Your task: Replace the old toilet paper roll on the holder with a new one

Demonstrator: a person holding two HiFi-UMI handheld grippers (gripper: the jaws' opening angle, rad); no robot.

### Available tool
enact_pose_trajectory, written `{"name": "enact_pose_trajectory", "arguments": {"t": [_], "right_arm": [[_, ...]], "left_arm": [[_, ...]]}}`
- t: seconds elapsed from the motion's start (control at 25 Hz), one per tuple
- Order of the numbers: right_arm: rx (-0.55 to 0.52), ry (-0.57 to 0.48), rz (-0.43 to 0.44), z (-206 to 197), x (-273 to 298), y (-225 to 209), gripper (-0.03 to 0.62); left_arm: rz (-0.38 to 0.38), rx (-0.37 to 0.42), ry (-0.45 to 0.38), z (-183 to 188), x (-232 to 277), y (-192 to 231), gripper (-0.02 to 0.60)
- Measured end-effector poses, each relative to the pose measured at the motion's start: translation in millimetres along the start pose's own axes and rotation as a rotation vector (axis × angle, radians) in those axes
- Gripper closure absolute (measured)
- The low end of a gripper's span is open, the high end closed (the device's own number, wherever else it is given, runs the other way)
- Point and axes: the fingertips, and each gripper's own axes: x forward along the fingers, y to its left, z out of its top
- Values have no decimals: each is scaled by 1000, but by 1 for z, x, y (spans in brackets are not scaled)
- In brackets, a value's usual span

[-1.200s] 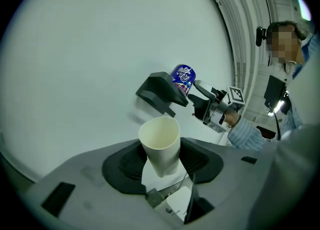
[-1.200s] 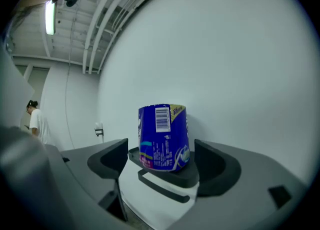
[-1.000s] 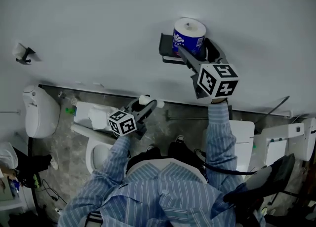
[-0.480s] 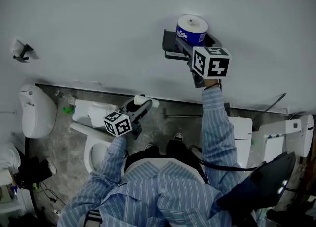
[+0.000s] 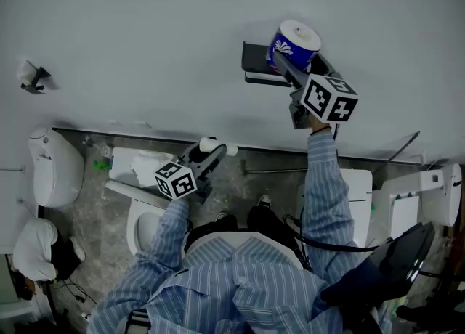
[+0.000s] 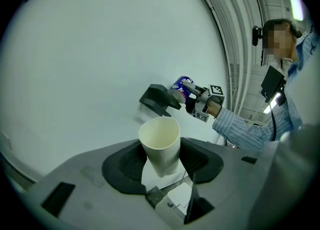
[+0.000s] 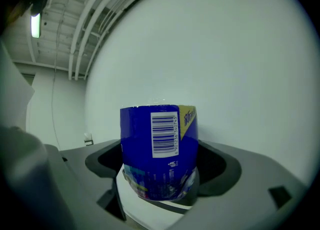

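My right gripper point(image 5: 292, 62) is shut on a new toilet paper roll point(image 5: 294, 45) in a blue wrapper. It holds the roll tilted against the dark wall holder point(image 5: 254, 64), at the holder's right end. In the right gripper view the wrapped roll point(image 7: 159, 149) fills the space between the jaws, barcode facing me. My left gripper point(image 5: 209, 154) hangs lower, to the left, shut on an empty cardboard tube point(image 5: 215, 145). The left gripper view shows that tube point(image 6: 160, 141) standing between the jaws, with the holder point(image 6: 157, 99) and blue roll point(image 6: 182, 84) beyond it.
The plain white wall point(image 5: 145, 27) carries a small hook point(image 5: 33, 77) at far left. Below stand a white toilet point(image 5: 138, 227) with its tank point(image 5: 131, 169), a white fixture point(image 5: 54, 165) to its left, and more white fixtures point(image 5: 429, 202) at right. A person point(image 5: 33, 249) crouches at lower left.
The right gripper has shifted the blue roll a little to the right along the holder and tipped it over to the right. The left gripper still holds the tube, hardly moved.
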Motion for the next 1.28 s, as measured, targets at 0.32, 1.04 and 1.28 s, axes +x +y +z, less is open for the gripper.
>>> {"name": "enact_pose_trajectory", "arguments": {"t": [0.32,1.04,1.28], "right_arm": [[234,-183,-10,22,-72,-32,160],[613,-169,-107,-89,-105,-99,160],[783,-175,-85,-112,-80,-109,160]], "left_arm": [[27,26,-31,9,-11,0,380],[29,-2,-25,-2,8,-7,380],[71,-11,-39,1,1,3,380]]}}
